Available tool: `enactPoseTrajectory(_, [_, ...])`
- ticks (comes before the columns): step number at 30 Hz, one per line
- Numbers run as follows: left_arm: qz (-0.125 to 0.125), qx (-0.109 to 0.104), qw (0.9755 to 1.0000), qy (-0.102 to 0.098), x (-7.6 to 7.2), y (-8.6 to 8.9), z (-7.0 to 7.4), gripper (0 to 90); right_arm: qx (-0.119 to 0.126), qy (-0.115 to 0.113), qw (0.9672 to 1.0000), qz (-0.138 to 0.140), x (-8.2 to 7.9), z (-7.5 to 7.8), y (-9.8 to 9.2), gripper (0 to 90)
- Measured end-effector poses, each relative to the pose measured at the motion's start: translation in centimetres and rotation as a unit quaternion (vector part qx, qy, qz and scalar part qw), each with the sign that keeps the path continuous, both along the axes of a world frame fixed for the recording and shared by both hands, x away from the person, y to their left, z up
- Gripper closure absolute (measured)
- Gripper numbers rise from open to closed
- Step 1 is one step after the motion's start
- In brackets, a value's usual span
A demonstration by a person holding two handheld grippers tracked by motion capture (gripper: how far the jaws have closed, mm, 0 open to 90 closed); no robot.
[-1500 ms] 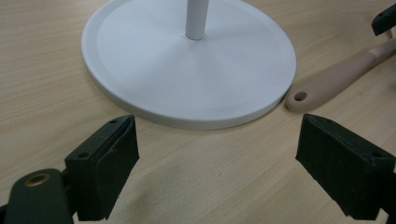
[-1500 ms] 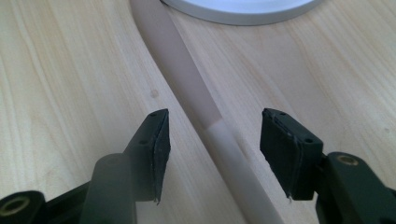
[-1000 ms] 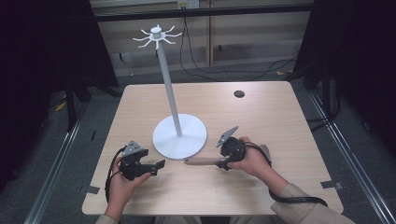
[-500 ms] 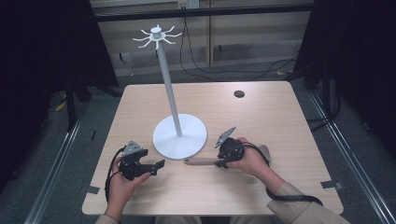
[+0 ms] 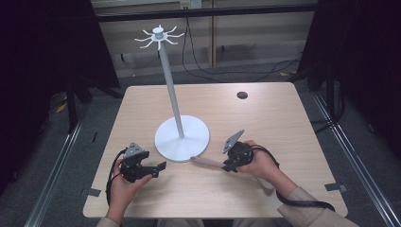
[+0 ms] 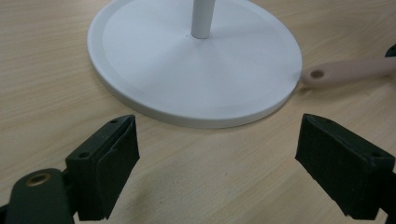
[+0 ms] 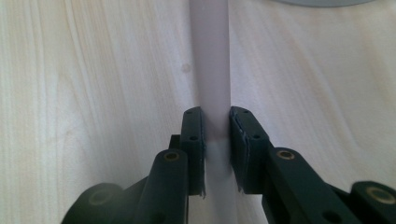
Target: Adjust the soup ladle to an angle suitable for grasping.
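Smooth pale pink handle (image 7: 211,70), flat, lies on wood-grain table (image 5: 283,113). Right gripper (image 7: 215,140) jaws just closing, clamped on it. Left gripper (image 6: 219,163) jaws wide apart, empty, near round white stand base (image 6: 154,60).

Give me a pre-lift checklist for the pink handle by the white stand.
1. Right tool shut on the pink handle, jaws just closed on it: ok.
2. Handle centred between the pads: ok.
3. Handle's far end clear of the stand base: not ok, it sits against the rim.
4. Left tool open, holding nothing: ok.
5. Handle's holed tip free for the hooks: ok.
6. What is at the handle's other end: cannot tell.
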State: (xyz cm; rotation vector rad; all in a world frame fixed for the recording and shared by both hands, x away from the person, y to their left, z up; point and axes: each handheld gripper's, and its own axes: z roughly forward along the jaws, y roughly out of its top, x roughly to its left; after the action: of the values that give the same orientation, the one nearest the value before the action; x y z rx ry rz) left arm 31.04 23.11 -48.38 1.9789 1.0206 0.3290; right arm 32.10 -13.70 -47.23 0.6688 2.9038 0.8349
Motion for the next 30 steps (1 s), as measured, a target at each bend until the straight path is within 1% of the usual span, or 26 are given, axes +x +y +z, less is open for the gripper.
enactPoseTrajectory(3, [-0.001, 0.000, 1.0000, 0.000, 0.0, -0.1, 0.0, 12.9, 0.029, -0.011, 0.9994, -0.014, 0.0, 0.9, -1.1, 76.5])
enactPoseTrajectory(4, [-0.002, 0.002, 1.0000, -0.001, 0.0, -0.2, 0.0, 12.9, 0.039, -0.011, 0.9990, -0.020, 0.0, 1.3, -1.5, 76.5])
enactPoseTrajectory(6, [-0.003, -0.003, 1.0000, 0.001, 0.1, -0.3, 0.0, 12.9, 0.058, -0.018, 0.9975, -0.036, 0.0, 1.9, -2.2, 76.5])
enactPoseTrajectory(8, [-0.003, -0.001, 1.0000, 0.001, 0.1, -0.5, 0.0, 12.9, 0.076, -0.026, 0.9954, -0.052, 0.0, 2.4, -2.8, 76.5])
enactPoseTrajectory(10, [-0.005, 0.000, 1.0000, 0.001, 0.1, -0.6, 0.0, 12.9, 0.099, -0.029, 0.9924, -0.067, 0.0, 2.8, -3.2, 76.5])
enactPoseTrajectory(13, [-0.006, -0.001, 1.0000, 0.000, 0.2, -0.7, 0.1, 12.9, 0.120, -0.038, 0.9881, -0.087, 0.0, 3.2, -3.6, 76.5])
enactPoseTrajectory(17, [-0.008, -0.004, 1.0000, 0.000, 0.2, -0.8, 0.1, 12.9, 0.144, -0.046, 0.9840, -0.094, -0.1, 3.6, -3.7, 76.6])
enactPoseTrajectory(18, [-0.008, -0.003, 1.0000, 0.000, 0.2, -0.8, 0.1, 12.9, 0.146, -0.049, 0.9834, -0.097, -0.1, 3.7, -3.6, 76.7])
enactPoseTrajectory(19, [-0.008, -0.004, 1.0000, 0.000, 0.2, -0.7, 0.1, 12.9, 0.153, -0.051, 0.9825, -0.093, -0.1, 3.8, -3.6, 76.7])
enactPoseTrajectory(22, [-0.006, -0.003, 1.0000, -0.001, 0.2, -0.7, 0.1, 12.9, 0.168, -0.055, 0.9795, -0.096, -0.2, 4.0, -3.5, 76.8])
enactPoseTrajectory(23, [-0.006, -0.003, 1.0000, -0.001, 0.2, -0.7, 0.1, 12.9, 0.181, -0.055, 0.9771, -0.097, -0.2, 4.1, -3.4, 76.9])
enactPoseTrajectory(25, [-0.008, -0.003, 1.0000, -0.002, 0.2, -0.7, 0.1, 12.9, 0.189, -0.056, 0.9754, -0.098, -0.3, 4.2, -3.4, 76.9])
enactPoseTrajectory(30, [-0.009, -0.004, 1.0000, -0.003, 0.2, -0.9, 0.2, 12.9, 0.215, -0.063, 0.9697, -0.098, -0.3, 4.5, -3.4, 77.0])
